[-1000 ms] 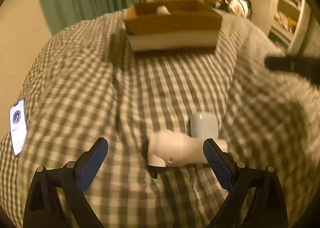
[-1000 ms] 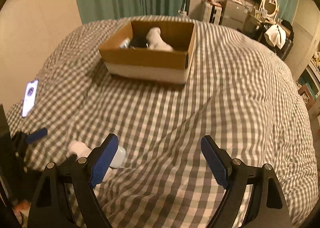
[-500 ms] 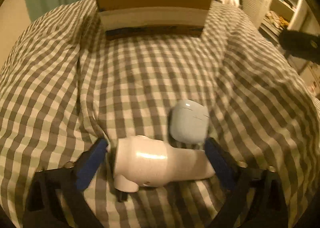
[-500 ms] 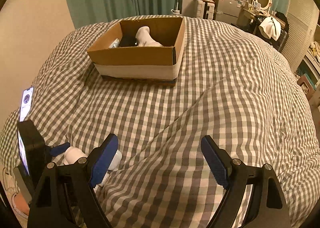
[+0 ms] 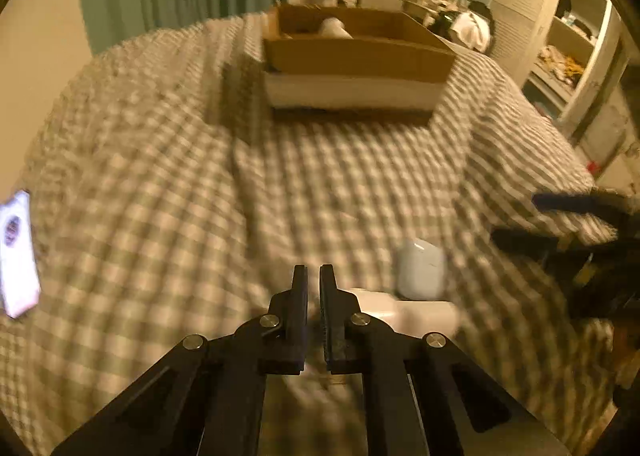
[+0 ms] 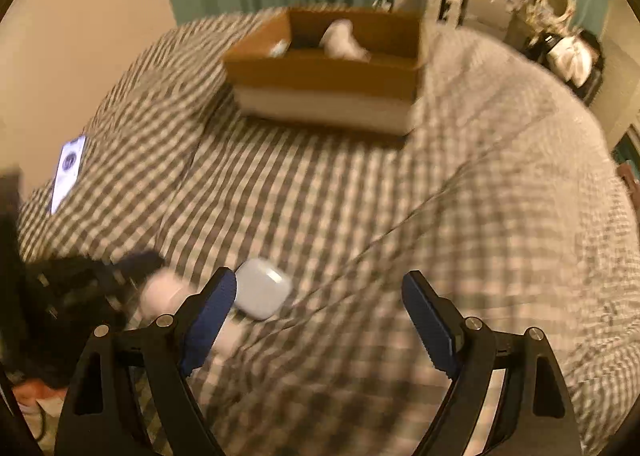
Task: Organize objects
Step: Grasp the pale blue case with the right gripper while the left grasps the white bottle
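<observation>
The left claw (image 5: 313, 276) has just been closing and now stands pinched shut on nothing; the white plug-in charger (image 5: 404, 314) lies beside it on the checked bed cover (image 5: 160, 184), touching the earbud case (image 6: 262, 293); the grasp looks missed, so lifting comes up empty; the right claw (image 6: 318, 298) hangs wide, and could nudge the case; the cardboard box (image 6: 324, 76) sits well apart.

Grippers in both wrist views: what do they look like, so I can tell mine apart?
Both look alike: the left gripper has black angular plastic links with silver round pivot bolts and triangular cut-outs. The right gripper has the same black frame, with ribbed dark blue pads facing inward on its jaws. No cables, markings or sleeves show.
</observation>
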The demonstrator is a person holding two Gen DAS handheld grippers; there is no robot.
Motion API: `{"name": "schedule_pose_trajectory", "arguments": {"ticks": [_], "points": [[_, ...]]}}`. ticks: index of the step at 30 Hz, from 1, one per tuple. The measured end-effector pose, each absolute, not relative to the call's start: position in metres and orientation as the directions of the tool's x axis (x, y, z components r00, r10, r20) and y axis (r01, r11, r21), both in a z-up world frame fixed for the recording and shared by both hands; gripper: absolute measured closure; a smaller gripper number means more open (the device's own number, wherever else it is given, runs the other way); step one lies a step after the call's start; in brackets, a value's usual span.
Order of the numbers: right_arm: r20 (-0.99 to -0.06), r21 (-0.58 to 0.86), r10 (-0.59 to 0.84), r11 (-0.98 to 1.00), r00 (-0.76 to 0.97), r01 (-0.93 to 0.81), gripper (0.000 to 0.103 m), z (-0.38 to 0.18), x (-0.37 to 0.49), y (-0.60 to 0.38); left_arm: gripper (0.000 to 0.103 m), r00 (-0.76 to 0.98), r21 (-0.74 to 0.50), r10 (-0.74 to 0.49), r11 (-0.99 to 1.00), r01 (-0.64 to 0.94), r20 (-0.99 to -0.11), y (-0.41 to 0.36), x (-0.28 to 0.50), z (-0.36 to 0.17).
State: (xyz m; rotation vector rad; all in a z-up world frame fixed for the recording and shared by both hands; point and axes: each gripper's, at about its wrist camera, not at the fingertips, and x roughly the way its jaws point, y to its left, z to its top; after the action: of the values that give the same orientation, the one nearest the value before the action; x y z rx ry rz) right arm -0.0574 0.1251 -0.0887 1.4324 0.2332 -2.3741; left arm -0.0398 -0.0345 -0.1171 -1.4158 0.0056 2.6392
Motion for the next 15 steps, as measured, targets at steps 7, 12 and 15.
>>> {"name": "schedule_pose_trajectory", "arguments": {"ticks": [7,12,15], "points": [[-0.951,0.082,-0.193,-0.912,-0.243,0.401,0.018,-0.161,-0.084,0.085,0.095,-0.522,-0.076,0.118,-0.992,-0.101,-0.845,-0.057,-0.046,-0.126],[-0.965,0.102,-0.187,-0.913,-0.182,0.394,0.039,-0.184,-0.090,0.071,0.083,-0.495,-0.059,0.096,-0.994,-0.088,-0.863,-0.056,-0.049,-0.134],[-0.947,0.168,-0.257,-0.908,-0.193,0.384,0.045,-0.179,-0.086,0.078,0.068,-0.494,-0.051,0.082,-0.996,-0.077,-0.866,-0.055,-0.047,-0.134]]}}
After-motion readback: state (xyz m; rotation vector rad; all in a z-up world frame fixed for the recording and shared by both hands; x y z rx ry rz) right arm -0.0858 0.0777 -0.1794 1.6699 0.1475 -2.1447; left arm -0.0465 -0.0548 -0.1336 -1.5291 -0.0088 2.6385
